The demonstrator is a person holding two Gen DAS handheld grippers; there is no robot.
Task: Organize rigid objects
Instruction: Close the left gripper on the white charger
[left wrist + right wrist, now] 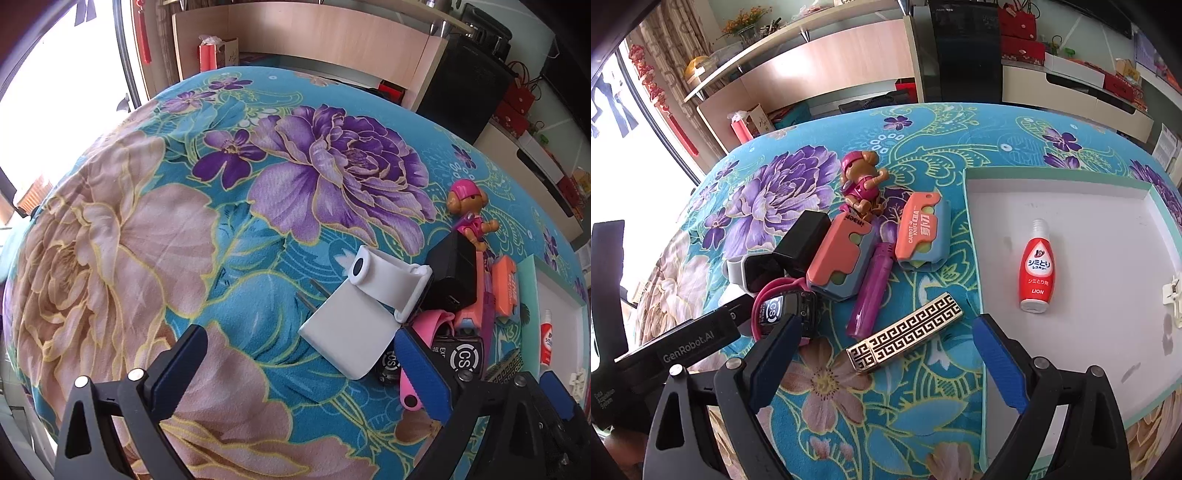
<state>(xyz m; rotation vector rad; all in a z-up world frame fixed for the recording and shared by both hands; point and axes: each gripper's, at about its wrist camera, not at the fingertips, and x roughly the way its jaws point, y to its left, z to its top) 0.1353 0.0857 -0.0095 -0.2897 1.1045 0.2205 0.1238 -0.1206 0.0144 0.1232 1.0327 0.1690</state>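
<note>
Right wrist | bottle (1036, 266): "LION" | orange case (921, 229): "CARROT KNIFE" | watch (783, 312): possibly "CS"

floral tablecloth (923, 122) – teal, purple blooms, wood shelving (827, 59) behind, black speaker (964, 51), red gift bags (1019, 22), bright window (55, 92)

Both handheld tools share one build: the left gripper (295, 373) and right gripper (886, 358) have glossy black plastic frames with triangular cut-outs, silver screw heads at the joints, and ribbed blue pads (999, 363). White "GenRobot.AI" lettering marks one black body.
</note>
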